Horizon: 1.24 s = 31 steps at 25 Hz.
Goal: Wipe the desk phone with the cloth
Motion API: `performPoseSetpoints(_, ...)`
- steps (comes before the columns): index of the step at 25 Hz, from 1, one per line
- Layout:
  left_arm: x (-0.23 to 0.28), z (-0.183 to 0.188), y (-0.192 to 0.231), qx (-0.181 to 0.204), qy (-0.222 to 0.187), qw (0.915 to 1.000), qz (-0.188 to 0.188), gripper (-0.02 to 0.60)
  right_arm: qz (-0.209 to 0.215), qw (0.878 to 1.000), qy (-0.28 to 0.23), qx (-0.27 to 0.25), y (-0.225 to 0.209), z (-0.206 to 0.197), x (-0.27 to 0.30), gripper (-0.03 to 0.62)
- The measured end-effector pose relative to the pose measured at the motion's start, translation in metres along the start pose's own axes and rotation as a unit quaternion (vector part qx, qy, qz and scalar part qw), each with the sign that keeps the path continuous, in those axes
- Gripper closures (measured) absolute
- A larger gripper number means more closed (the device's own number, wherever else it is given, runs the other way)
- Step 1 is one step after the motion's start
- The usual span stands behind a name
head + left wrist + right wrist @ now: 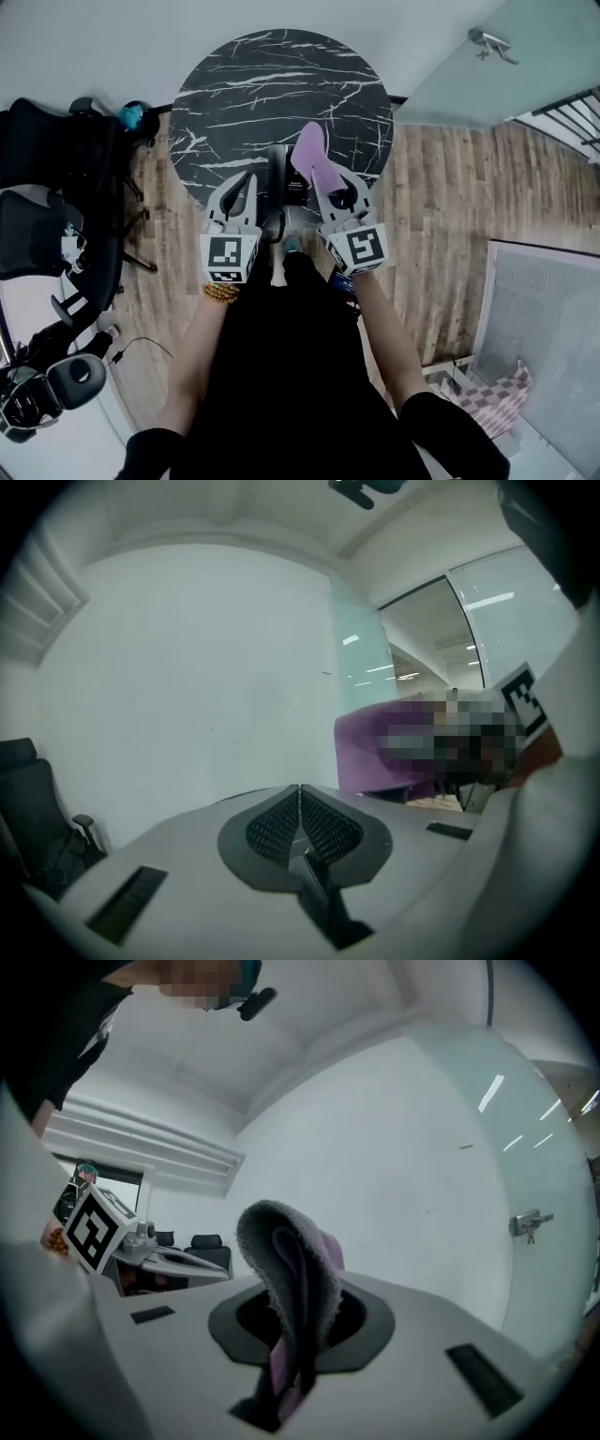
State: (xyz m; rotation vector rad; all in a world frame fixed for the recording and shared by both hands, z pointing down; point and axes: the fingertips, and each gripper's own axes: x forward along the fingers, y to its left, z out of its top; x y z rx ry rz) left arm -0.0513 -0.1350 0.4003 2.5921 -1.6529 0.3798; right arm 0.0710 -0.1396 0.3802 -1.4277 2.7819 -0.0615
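Note:
In the head view both grippers are held up in front of the round black marble table (281, 84). My right gripper (330, 187) is shut on a purple cloth (314, 155), which sticks up past its jaws. In the right gripper view the folded cloth (292, 1269) rises from between the jaws, with my right gripper (286, 1344) clamped on its lower part. My left gripper (249, 180) is shut with nothing in it, and its ribbed pads (323, 827) meet. A dark object (276, 192), partly hidden between the grippers, sits at the table's near edge; I cannot tell if it is the phone.
Black office chairs (56, 159) crowd the left side. A glass door with a handle (492, 42) stands at the upper right, and a white panel (544, 319) lies on the wooden floor (441, 216) at the right. Both gripper views face a plain white wall (187, 667).

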Motion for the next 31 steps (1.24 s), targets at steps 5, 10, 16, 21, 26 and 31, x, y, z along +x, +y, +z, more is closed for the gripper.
performPoseSetpoints(5,-0.026,0.019,-0.016,-0.009,-0.035,0.9993,0.009,0.561,-0.054,0.998,0.020,-0.003,0.040,-0.002,-0.027,0.536)
performPoseSetpoints(10,-0.059,0.023,-0.037,-0.009,-0.053,0.9986,-0.001,0.561,-0.050,0.997,0.051,-0.021,0.099,-0.016,-0.061,0.537)
performPoseSetpoints(16,-0.117,0.011,-0.062,0.001,-0.057,0.9982,-0.017,0.561,-0.059,0.995,0.062,-0.049,0.135,-0.019,-0.103,0.537)
performPoseSetpoints(21,-0.181,-0.004,-0.078,-0.008,-0.069,0.9974,-0.018,0.561,-0.078,0.994,0.051,-0.063,0.167,-0.014,-0.141,0.537)
performPoseSetpoints(26,-0.240,-0.021,-0.095,-0.018,-0.076,0.9968,-0.016,0.561,-0.078,0.993,0.041,-0.083,0.216,-0.009,-0.189,0.537)
performPoseSetpoints(31,-0.287,-0.037,-0.122,-0.027,-0.081,0.9961,-0.021,0.561,-0.079,0.991,0.045,-0.094,0.256,-0.016,-0.236,0.537)
